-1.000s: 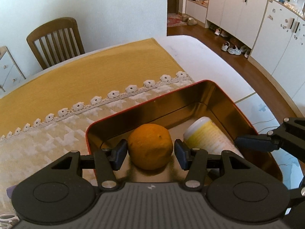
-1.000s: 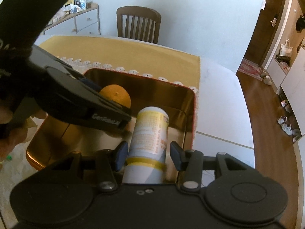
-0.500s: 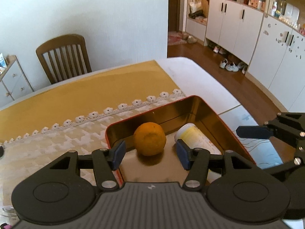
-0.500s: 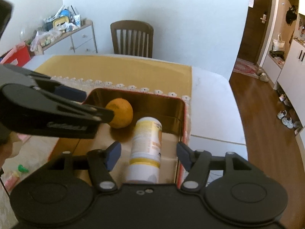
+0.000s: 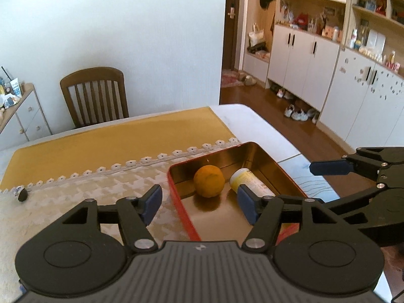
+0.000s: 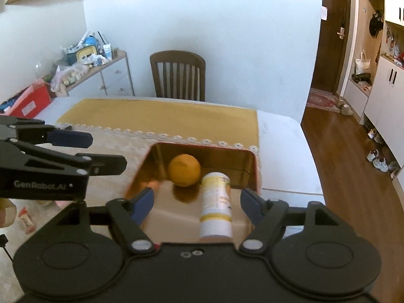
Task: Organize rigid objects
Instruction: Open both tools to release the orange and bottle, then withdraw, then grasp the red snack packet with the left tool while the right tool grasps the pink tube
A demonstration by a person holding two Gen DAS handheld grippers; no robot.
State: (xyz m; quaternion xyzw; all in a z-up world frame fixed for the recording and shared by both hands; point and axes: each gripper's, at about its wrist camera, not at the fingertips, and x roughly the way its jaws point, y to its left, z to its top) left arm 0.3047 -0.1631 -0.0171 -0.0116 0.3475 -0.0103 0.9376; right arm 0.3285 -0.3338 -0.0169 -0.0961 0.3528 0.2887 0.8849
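Observation:
A red tin with a gold inside (image 5: 180,202) (image 6: 257,174) lies on the tablecloth. In it rest an orange (image 5: 209,181) (image 6: 184,169) and, to its right, a white and yellow bottle (image 5: 252,180) (image 6: 216,203) on its side. My left gripper (image 5: 199,203) hangs above the tin's near left edge, its jaws opening, with nothing between them. My right gripper (image 6: 197,203) hovers above the tin's near end, jaws opening too; the bottle lies below them, untouched. Each gripper shows at the edge of the other's view.
A yellow runner with a lace border (image 5: 121,141) crosses the table. A small dark cap (image 5: 22,194) lies at the left. A wooden chair (image 5: 94,96) stands at the far side. Small packets (image 6: 25,218) lie on the cloth at left. White cabinets (image 5: 315,60) line the right.
Both grippers let go of the orange and the bottle, spread their jaws, and rose back away from the tin. The orange and bottle stay lying inside it.

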